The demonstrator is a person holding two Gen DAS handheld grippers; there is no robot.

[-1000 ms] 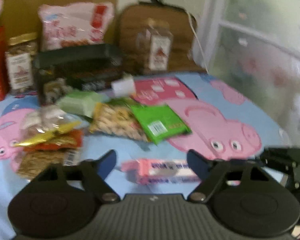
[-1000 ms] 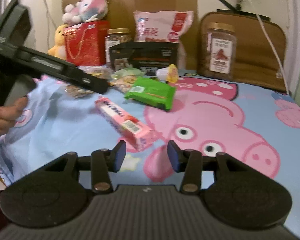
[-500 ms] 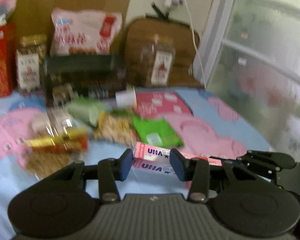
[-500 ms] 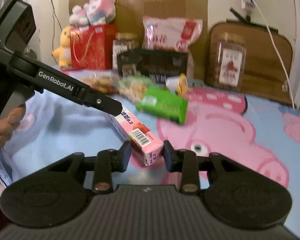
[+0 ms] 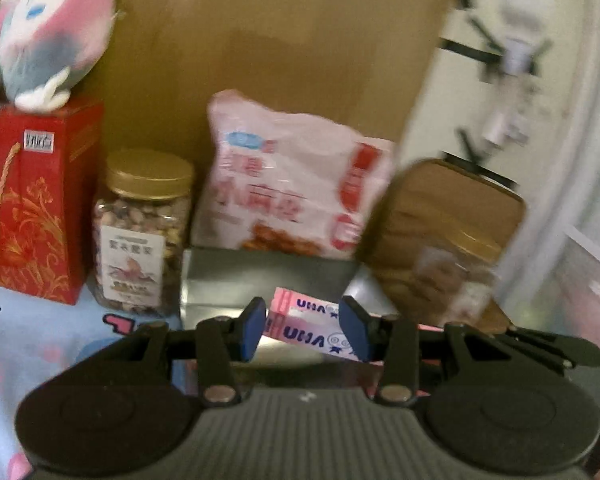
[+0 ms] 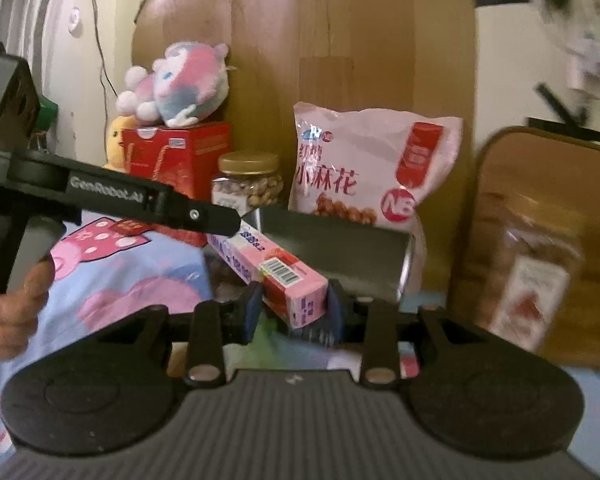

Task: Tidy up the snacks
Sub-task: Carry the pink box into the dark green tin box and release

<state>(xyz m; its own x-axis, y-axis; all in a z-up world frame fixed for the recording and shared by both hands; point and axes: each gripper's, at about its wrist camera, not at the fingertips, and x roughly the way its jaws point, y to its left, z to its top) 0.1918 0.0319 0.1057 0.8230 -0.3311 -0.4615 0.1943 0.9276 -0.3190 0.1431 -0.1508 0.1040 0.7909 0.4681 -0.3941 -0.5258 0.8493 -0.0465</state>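
Observation:
A long pink UHA candy box [image 5: 306, 322] is held in the air by both grippers. My left gripper [image 5: 303, 330] is shut on one end of it. My right gripper [image 6: 293, 307] is shut on the barcode end of the box [image 6: 278, 276]. The left gripper's arm [image 6: 112, 200] reaches in from the left in the right wrist view. Behind the box stands a dark open-top container [image 5: 268, 280], also in the right wrist view [image 6: 340, 246].
At the back stand a red gift box [image 5: 28, 204] with a plush toy [image 5: 48, 40], a nut jar [image 5: 144, 232], a pink snack bag [image 5: 296, 188], a second jar [image 6: 536, 276] and a brown case [image 5: 452, 216]. A pig-print cloth [image 6: 136, 280] covers the surface.
Both grippers closed on the candy box and lifted it off the cloth. They have carried it up and back toward the dark container.

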